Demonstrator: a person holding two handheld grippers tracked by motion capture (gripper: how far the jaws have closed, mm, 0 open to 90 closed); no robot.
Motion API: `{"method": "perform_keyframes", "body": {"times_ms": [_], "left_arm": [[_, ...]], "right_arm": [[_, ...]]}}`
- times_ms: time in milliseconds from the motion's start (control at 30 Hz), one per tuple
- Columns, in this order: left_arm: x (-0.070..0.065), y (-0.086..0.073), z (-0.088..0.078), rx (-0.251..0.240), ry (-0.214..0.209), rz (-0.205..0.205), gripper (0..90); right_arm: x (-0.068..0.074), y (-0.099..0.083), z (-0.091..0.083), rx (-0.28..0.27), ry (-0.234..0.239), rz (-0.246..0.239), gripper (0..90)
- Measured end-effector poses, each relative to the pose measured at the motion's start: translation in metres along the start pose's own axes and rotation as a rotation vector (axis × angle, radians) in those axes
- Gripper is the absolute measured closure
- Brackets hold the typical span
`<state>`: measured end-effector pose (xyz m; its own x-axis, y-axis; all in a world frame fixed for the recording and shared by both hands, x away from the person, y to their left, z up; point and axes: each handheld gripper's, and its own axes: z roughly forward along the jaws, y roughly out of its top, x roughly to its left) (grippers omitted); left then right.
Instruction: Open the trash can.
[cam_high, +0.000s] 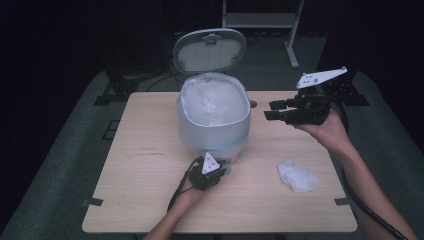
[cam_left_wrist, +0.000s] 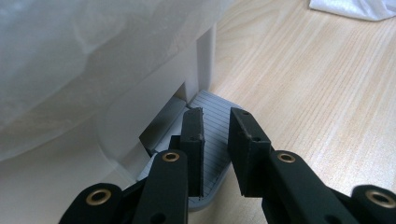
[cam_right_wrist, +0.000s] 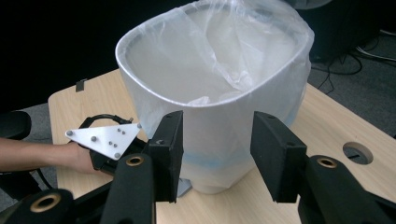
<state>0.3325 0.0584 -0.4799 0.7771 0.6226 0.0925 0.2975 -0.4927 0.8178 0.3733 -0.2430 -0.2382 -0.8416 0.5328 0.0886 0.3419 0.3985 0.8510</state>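
On table, lidded-open bin (cam_high: 214, 117), plastic liner (cam_right_wrist: 224, 60) inside

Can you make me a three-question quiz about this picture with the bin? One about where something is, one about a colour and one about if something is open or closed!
1. Where does the crumpled white tissue lie?
A. on the wooden table, to the right of the bin
B. inside the bin
C. on the floor

2. What colour is the ribbed foot pedal at the bottom of the bin?
A. red
B. grey
C. yellow

3. How is the round lid of the white pedal bin with a clear plastic liner?
A. shut flat
B. standing up open
C. lying on the table

Answers:
1 A: the high view shows the tissue on the light wooden table, apart from the bin.
2 B: the left gripper view shows a grey pedal under the left gripper.
3 B: the lid stands upright behind the bin's open mouth.
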Motion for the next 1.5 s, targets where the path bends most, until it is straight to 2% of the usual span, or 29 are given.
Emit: {"method": "perform_keyframes", "body": {"times_ms": [333, 667, 1500], "left_arm": [[0.0, 0.0, 0.0, -0.002, 0.0, -0.001, 75.8], [0.0, 0.0, 0.0, -0.005, -0.003, -0.004, 75.8], [0.0, 0.0, 0.0, -0.001, 0.0, 0.0, 75.8]], "right_arm": [[-0.002, -0.018, -0.003, 0.004, -0.008, 0.012, 52.6], [-0.007, -0.041, -0.009, 0.018, -0.038, 0.03, 51.5], [-0.015, -0.085, -0.012, 0.032, -0.059, 0.071, 47.9]]}}
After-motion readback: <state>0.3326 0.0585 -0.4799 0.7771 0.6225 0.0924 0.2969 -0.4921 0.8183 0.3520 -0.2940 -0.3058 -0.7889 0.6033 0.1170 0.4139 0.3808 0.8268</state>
